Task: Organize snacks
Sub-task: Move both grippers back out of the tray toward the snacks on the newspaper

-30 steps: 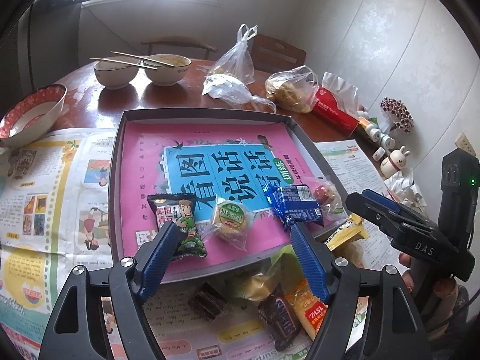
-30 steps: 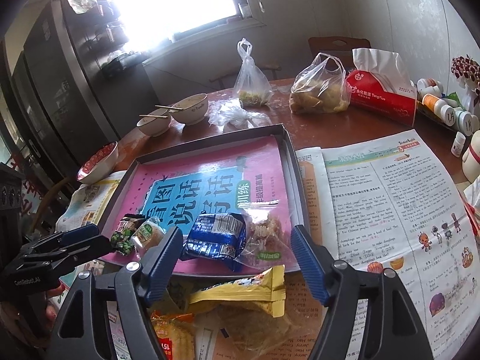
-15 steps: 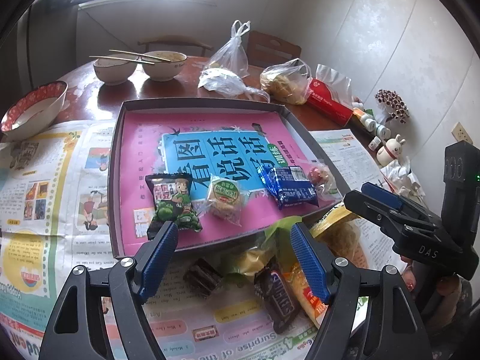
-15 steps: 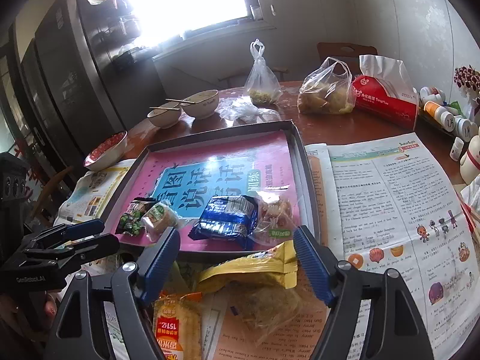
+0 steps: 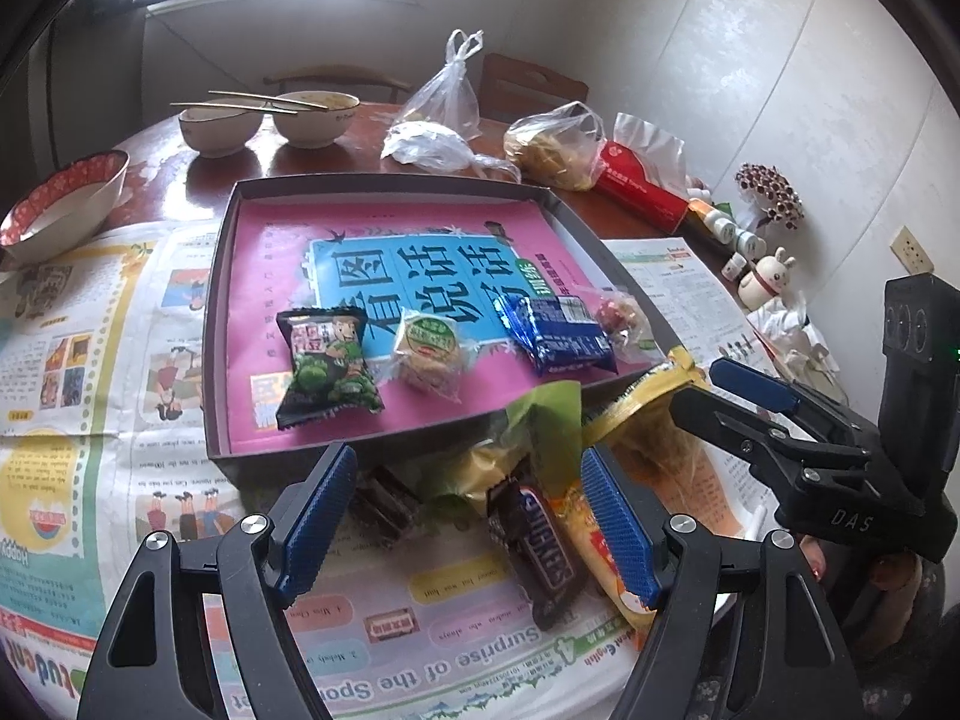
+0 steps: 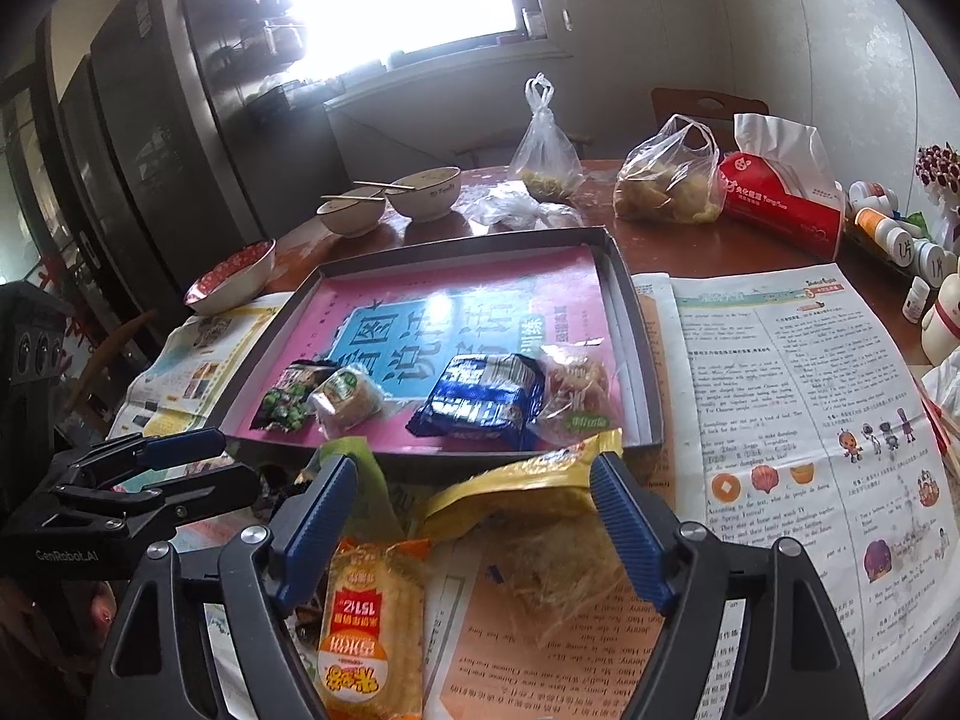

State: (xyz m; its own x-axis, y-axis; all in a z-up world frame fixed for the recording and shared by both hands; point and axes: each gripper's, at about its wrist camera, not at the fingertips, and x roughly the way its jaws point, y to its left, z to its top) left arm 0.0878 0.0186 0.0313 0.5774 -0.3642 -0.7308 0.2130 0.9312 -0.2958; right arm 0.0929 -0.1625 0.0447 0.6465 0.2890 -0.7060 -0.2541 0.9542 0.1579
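Note:
A dark tray (image 5: pixel 219 276) (image 6: pixel 636 324) lined with a pink book holds a green pea packet (image 5: pixel 327 363) (image 6: pixel 285 402), a round cake (image 5: pixel 429 348) (image 6: pixel 348 399), a blue packet (image 5: pixel 561 333) (image 6: pixel 480 402) and a clear packet (image 5: pixel 621 315) (image 6: pixel 573 390). In front of it lie a Snickers bar (image 5: pixel 543 549), a small brown sweet (image 5: pixel 384 504), an orange packet (image 6: pixel 369 624) (image 5: pixel 591 540), a green packet (image 5: pixel 528 438) and a yellow bag (image 6: pixel 540 516) (image 5: pixel 654 414). My left gripper (image 5: pixel 462 522) is open above the loose pile. My right gripper (image 6: pixel 474 528) is open over the yellow bag.
Newspapers (image 5: pixel 78 360) (image 6: pixel 798 420) cover the near table. Two bowls with chopsticks (image 5: pixel 264 114), a red-rimmed bowl (image 5: pixel 60 210), plastic bags (image 6: pixel 666 186), a red tissue pack (image 6: pixel 780 204) and small bottles (image 6: pixel 888 234) stand at the back and right.
Both grippers have drawn back from the tray toward the near edge, now hanging over the loose snacks. Both stay open and empty.

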